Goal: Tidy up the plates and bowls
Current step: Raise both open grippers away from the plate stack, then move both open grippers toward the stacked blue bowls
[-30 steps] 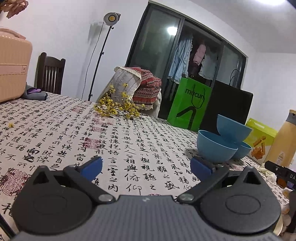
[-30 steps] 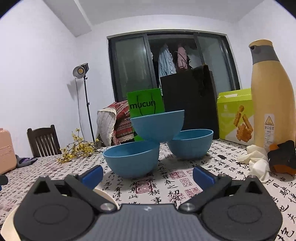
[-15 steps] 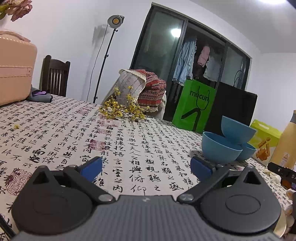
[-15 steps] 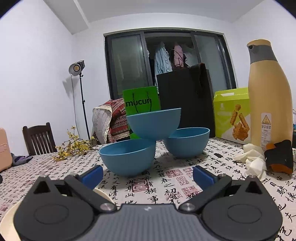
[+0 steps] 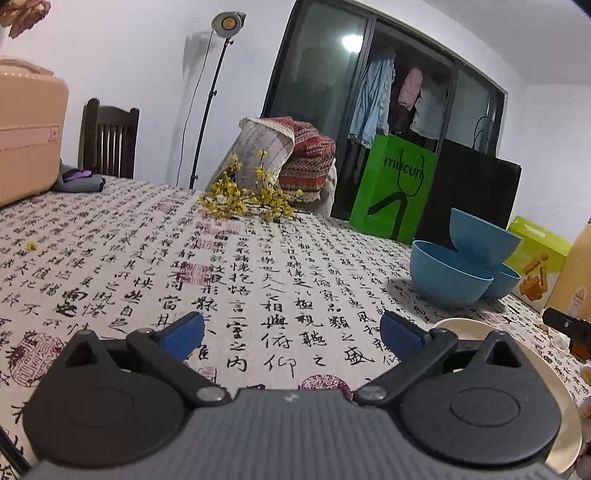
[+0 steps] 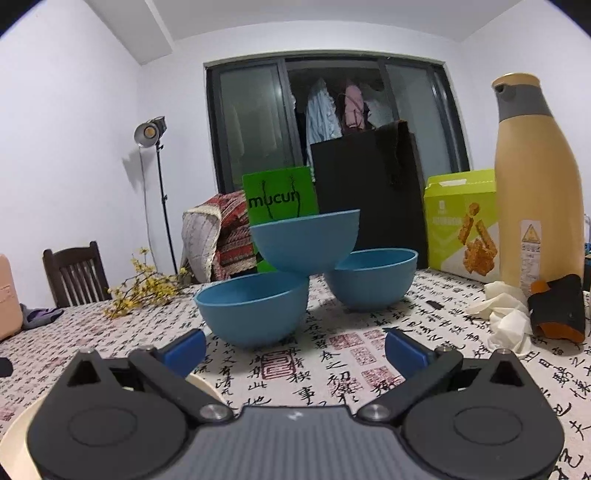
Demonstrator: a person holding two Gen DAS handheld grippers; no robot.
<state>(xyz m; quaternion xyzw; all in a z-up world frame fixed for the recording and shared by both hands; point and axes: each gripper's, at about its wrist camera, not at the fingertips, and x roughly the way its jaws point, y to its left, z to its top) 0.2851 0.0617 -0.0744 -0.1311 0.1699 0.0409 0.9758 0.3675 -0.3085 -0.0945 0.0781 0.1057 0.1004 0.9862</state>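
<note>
In the left wrist view, a pink suitcase (image 5: 26,129) stands at the far left edge on the bench (image 5: 258,266), which is covered with a cloth printed with black characters. A dark wooden chair (image 5: 109,140) stands behind it, and a lamp on a stand (image 5: 227,22) rises in the upper middle. Yellow flower twigs (image 5: 247,199) lie on the cloth in the middle of the frame. The left tool (image 5: 291,334) fills the lower part; its two blue fingertips (image 5: 183,334) are spread wide apart and nothing is between them, so it is released and holds nothing. At the lower right, partly under the tool body, lies a cream plate (image 5: 458,325). Above it, at the right, stand the blue bowls (image 5: 447,278).

In the right wrist view, the cream plate (image 6: 201,382) shows at the lower left, partly hidden behind the tool. The right tool (image 6: 295,349) is also wide open and empty; its fingertips (image 6: 406,352) touch nothing. Just beyond them, in the middle, stands the near blue bowl (image 6: 255,314). A tilted blue bowl (image 6: 306,242) rests on its rim and on the rim of the far blue bowl (image 6: 373,278) to the right. Behind them stand a green paper bag (image 6: 279,201) and a black bag (image 6: 369,192). Further right are a green box (image 6: 461,218), a tall tan bottle (image 6: 535,184) and white gloves (image 6: 506,317).
</note>
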